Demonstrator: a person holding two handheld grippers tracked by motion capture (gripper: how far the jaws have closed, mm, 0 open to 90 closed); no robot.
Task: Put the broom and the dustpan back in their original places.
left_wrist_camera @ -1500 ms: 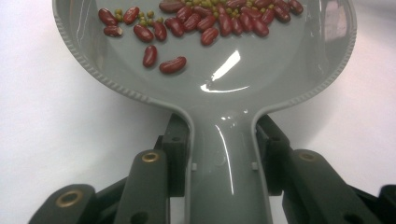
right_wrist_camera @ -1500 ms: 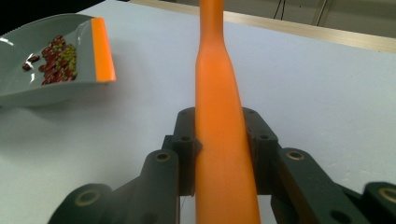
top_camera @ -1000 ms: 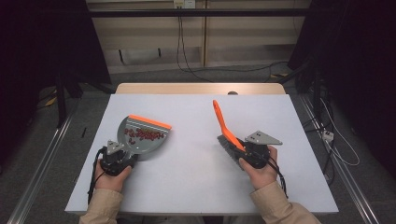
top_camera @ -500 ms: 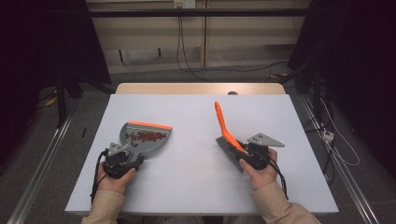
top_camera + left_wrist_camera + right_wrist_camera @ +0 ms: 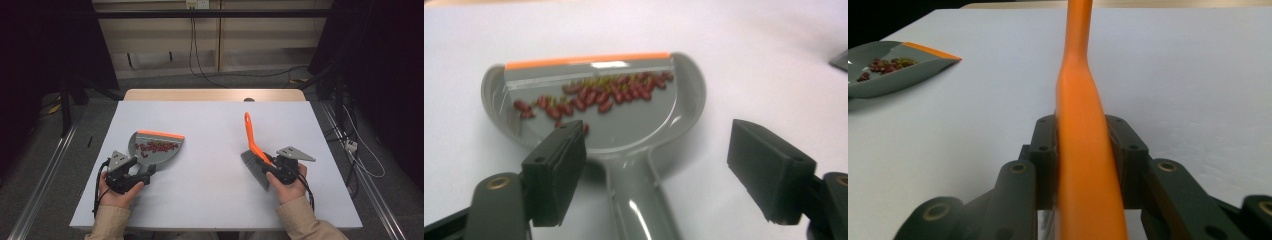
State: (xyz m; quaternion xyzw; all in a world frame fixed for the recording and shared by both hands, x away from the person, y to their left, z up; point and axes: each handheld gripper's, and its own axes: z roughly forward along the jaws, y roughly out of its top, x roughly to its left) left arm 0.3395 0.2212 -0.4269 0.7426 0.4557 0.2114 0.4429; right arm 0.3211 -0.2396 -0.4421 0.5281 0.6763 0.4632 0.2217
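Note:
A grey dustpan (image 5: 156,149) with an orange lip lies flat on the white table (image 5: 210,125), holding several red beans (image 5: 594,95). My left gripper (image 5: 139,172) is behind it; its jaws have just been opening and now stand wide on either side of the pan's handle (image 5: 636,200) without touching it. The left gripper (image 5: 654,145) is open. My right gripper (image 5: 274,167) is shut on a brush, its pads clamped on the orange handle (image 5: 1080,80). The handle (image 5: 251,137) points away from me and the grey bristles (image 5: 252,167) rest low by the table.
The dustpan (image 5: 888,70) is off to the left in the right gripper view. A wooden table edge (image 5: 215,94) lies beyond the white top. Cables and dark floor surround the table; metal rails (image 5: 45,175) run along both sides.
The left jaws have opened off the dustpan handle and the pan now lies released on the table. The right gripper has shifted slightly right and down with the brush.

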